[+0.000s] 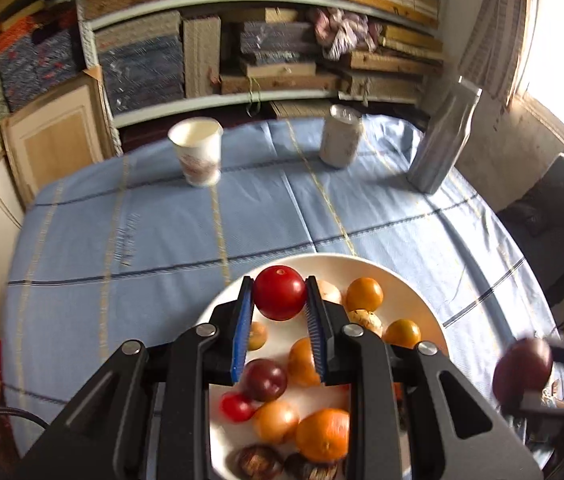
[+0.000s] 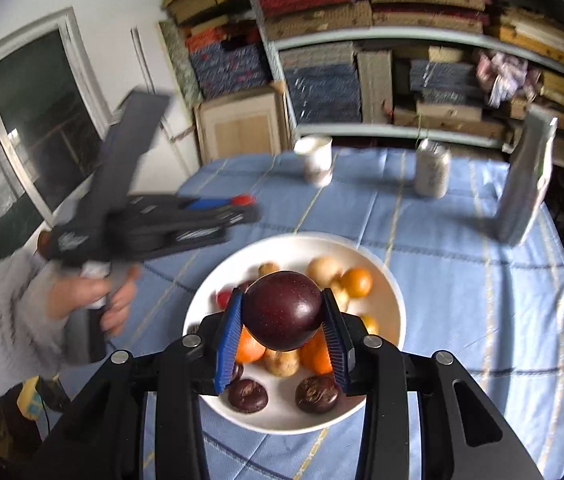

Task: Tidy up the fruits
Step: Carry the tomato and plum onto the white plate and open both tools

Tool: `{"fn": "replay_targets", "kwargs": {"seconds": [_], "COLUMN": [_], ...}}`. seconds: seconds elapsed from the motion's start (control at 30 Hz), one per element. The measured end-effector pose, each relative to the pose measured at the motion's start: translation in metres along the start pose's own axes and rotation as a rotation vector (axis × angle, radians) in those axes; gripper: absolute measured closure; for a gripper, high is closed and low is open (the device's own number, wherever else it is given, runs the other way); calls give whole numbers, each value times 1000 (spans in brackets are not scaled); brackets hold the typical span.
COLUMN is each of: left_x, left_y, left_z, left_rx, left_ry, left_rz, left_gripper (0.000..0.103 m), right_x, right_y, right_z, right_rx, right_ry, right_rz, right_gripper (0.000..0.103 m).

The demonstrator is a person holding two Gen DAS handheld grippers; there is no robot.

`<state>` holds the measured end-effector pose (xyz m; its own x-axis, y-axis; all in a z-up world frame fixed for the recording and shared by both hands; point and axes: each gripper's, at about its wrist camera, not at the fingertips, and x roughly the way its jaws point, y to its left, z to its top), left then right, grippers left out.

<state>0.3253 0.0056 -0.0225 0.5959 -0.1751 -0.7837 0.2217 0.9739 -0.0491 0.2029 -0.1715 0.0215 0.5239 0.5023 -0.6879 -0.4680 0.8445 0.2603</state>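
The left gripper (image 1: 279, 294) pinches a red tomato (image 1: 279, 292) above the white plate (image 1: 409, 292) of fruit; the right gripper (image 2: 282, 312) pinches a dark purple plum (image 2: 283, 310) over the same plate. Farther back on the blue-clothed table (image 1: 142, 232) stand a paper cup (image 1: 198, 150), a can (image 1: 341, 136) and a silver pouch (image 1: 443, 140); their printing is too blurred to read.

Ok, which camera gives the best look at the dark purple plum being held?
The right wrist view: the dark purple plum sits sharp and centred in the right gripper, above the white plate. The left wrist view shows it only as a small blurred shape at its right edge.
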Motion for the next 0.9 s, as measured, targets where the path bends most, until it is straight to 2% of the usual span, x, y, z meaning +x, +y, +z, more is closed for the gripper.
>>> {"fn": "replay_targets", "kwargs": {"seconds": [0.13,0.33,0.73,0.83,0.9], "left_x": [42,76,97,97,97], "left_y": [-4,1,8,10,12], "left_z": [-5,-12,-21,-19,-19], "left_rx": [3,-13,-38,-43,-52], "left_ry": [57,114,148,146,142], "left_rz": [-17,-25,-33,-26,-13], "left_gripper": [78,78,77,67,54], "right_x": [20,43,64,65,65], "right_y": [0,-3,7,10,9], "right_z": [-21,-44,-72,-72,-72], "right_rx": [12,23,-23,-31,-26], "right_ry": [60,122,177,184,183], "right_rz": [6,11,23,24,26], "right_gripper": [64,64,64,63,63]}}
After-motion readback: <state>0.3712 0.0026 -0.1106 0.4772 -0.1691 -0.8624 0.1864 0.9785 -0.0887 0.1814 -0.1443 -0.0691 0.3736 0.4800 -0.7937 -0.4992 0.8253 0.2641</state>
